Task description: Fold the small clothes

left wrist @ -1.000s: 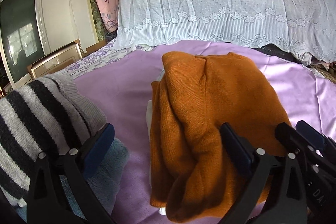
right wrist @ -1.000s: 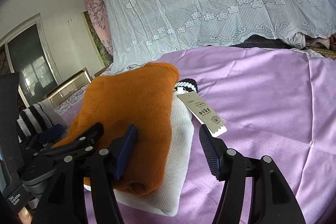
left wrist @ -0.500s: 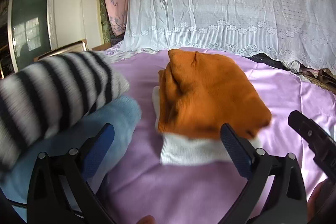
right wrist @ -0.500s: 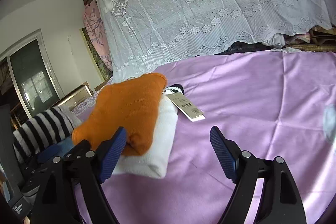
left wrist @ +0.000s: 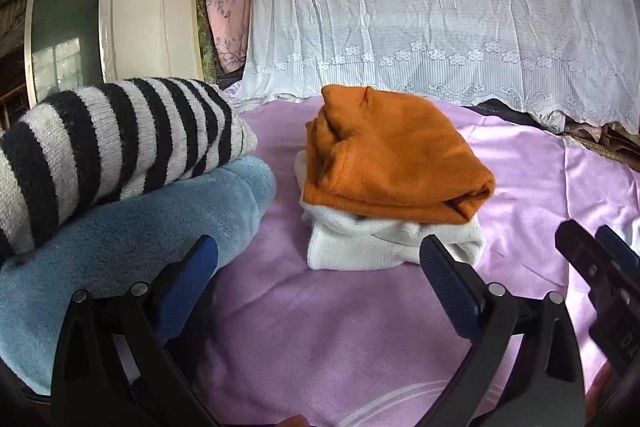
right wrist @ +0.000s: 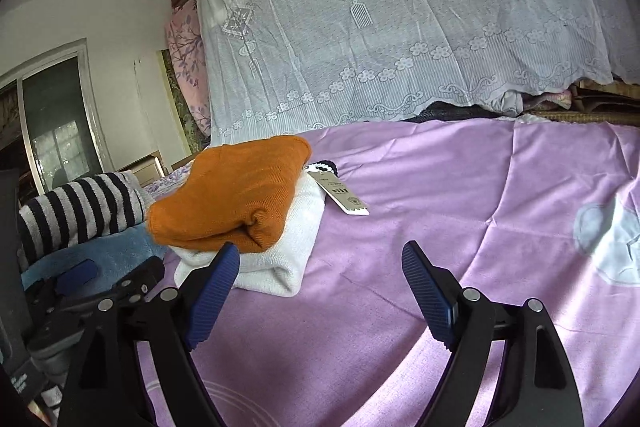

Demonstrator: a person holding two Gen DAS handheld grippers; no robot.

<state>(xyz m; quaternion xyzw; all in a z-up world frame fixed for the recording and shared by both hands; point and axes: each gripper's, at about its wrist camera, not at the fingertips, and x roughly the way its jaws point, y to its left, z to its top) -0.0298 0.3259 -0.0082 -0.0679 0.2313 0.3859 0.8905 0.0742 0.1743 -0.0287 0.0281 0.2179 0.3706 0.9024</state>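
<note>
Orange knit sweater [left wrist: 392,155] lay folded atop a white garment [left wrist: 384,247] on the lilac sheet [right wrist: 460,195] (paper tag [right wrist: 340,193] beside them). We held our left gripper [left wrist: 316,275] and right gripper [right wrist: 320,279] spread wide, both empty, near the stack.

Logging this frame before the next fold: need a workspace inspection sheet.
Surface: purple sheet, lightly creased.
Job's things: orange sweater folded on white garment; striped sweater on blue fleece, a separate stack to their left.
Clutter: paper hang tag beside the white garment.
Grippers: left hand-held gripper open, empty; right hand-held gripper open, empty.
Cables: nothing seen.
Surroundings: white lace cover behind, window at left.
</note>
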